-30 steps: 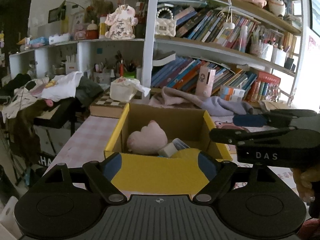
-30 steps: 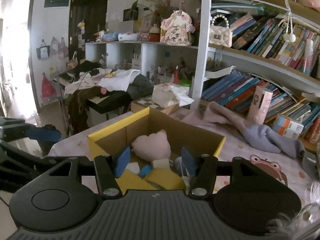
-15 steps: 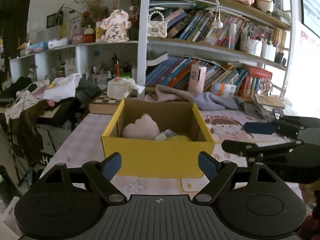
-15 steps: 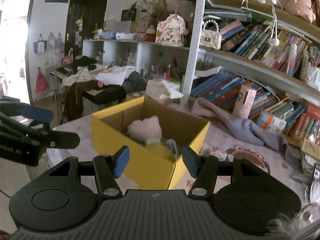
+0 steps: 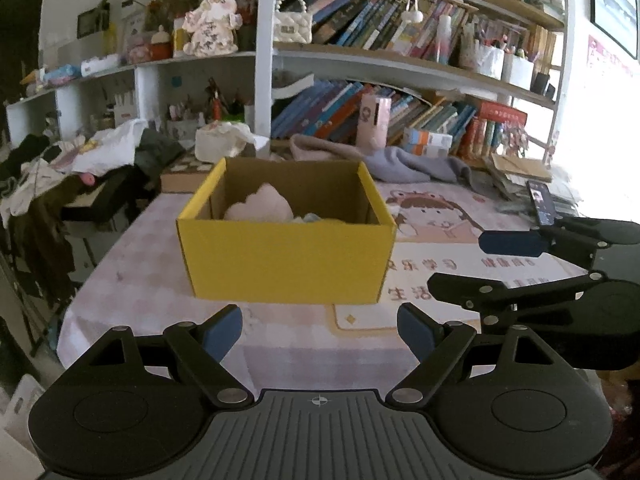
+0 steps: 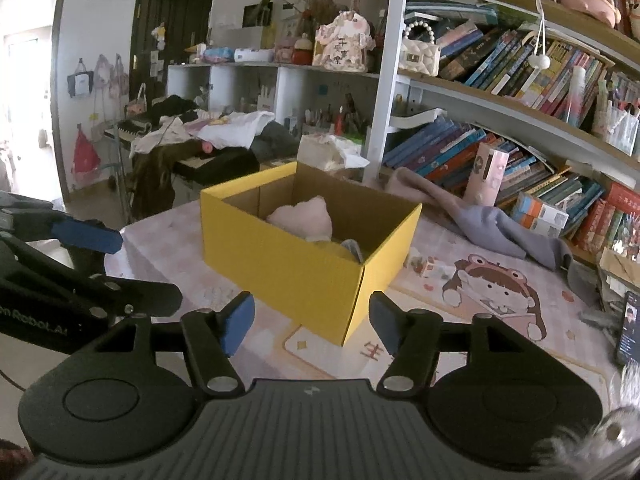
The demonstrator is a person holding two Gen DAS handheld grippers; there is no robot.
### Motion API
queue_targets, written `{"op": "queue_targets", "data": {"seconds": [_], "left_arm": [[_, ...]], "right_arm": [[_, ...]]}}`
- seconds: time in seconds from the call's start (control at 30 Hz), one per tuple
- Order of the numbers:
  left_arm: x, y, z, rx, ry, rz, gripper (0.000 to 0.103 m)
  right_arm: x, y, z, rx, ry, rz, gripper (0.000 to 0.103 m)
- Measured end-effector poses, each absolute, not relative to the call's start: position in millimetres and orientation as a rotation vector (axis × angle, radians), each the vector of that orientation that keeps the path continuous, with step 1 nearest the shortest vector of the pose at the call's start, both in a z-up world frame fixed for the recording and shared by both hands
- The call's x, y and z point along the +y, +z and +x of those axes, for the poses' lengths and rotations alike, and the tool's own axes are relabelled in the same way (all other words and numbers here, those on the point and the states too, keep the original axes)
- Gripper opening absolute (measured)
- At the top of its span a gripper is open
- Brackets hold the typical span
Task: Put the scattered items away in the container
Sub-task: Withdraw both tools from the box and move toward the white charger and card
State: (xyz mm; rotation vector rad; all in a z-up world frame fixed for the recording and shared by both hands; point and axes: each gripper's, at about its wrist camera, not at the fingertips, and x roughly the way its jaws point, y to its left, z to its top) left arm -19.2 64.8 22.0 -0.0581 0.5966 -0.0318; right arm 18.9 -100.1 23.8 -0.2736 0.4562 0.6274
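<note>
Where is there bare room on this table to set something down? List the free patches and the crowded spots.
Free: the tablecloth between the yellow box and the near edge, and the cartoon-girl print right of the box. Crowded: the back edge, with the grey cloth, tissue pack and papers; the box already holds a pink plush.

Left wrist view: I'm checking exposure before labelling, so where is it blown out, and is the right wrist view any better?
Left wrist: the right edge by the phone is washed white. Right wrist: evenly lit, box crisp; only the doorway at far left glares.
</note>
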Motion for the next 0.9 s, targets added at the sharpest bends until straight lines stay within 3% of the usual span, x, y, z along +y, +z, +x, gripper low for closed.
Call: {"op": "queue_targets", "data": {"seconds": [0.9], "left_arm": [[4.0,7.2,10.2,0.655,-0.261,0.024,0.091]], "right_arm": [[-163.2,6.3,19.3,0.577,0.390,-0.237,0.062]]}}
